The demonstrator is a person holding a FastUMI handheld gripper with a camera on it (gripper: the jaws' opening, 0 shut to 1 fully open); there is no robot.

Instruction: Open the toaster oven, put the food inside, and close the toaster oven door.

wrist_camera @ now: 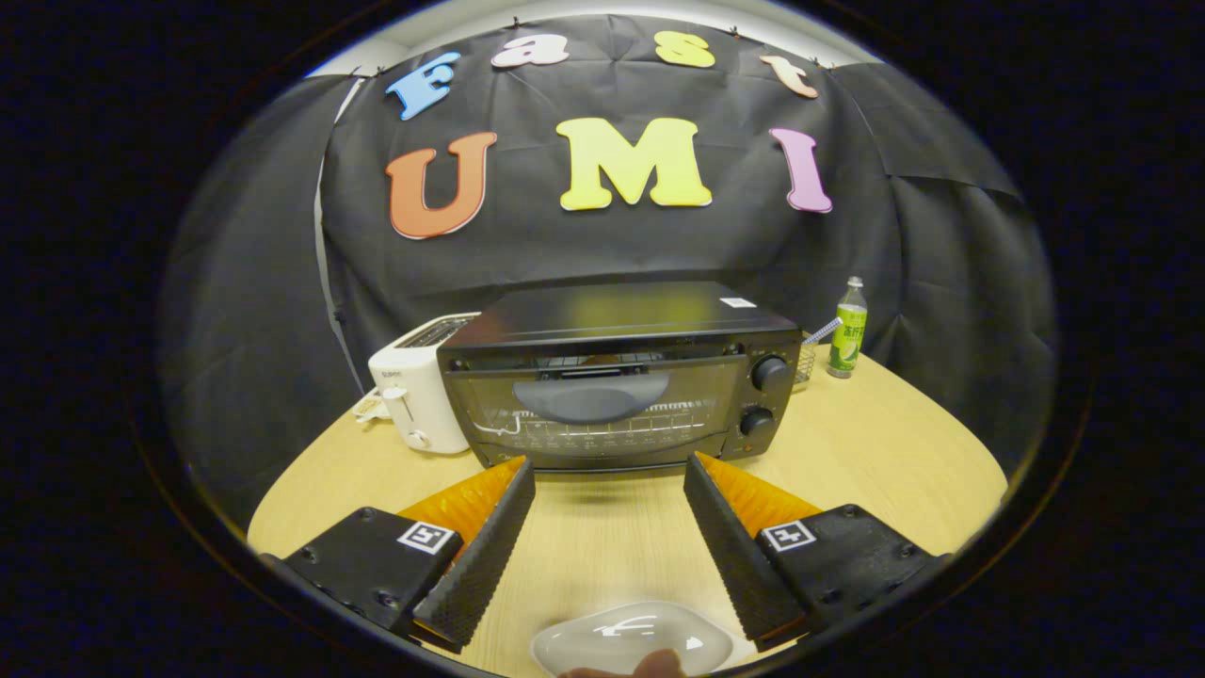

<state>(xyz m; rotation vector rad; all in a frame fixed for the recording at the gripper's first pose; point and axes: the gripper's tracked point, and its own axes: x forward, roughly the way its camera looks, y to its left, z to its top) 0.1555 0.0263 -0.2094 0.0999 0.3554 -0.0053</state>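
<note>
Gripper view, looking forward along the tongs (609, 468) over a light wood desk (904, 443). Tongs spread wide, nothing between the fingers, bare desk showing in the gap. Black toaster oven (617, 372) sits just beyond the fingertips, centred ahead, door shut, glass front with a curved dark handle (591, 395) across the upper part of the door. Two round knobs (769, 374) stacked on its right panel. Wire rack faintly visible through the glass, inside otherwise too dim to tell. White pop-up toaster (414, 395) stands just beside the oven's left side, touching or nearly so, cannot tell which. Green-labelled bottle (849, 330) upright near the back right of the desk, apart from the oven; a small clear container (805, 363) with a striped straw sits between bottle and oven. Clear glossy dish (631, 638) lies on the desk close under the camera, behind the fingertips and between the finger bases; something small and brownish (650, 667) at its near rim, cut off, cannot tell what it is. Black cloth wall behind everything.
</note>
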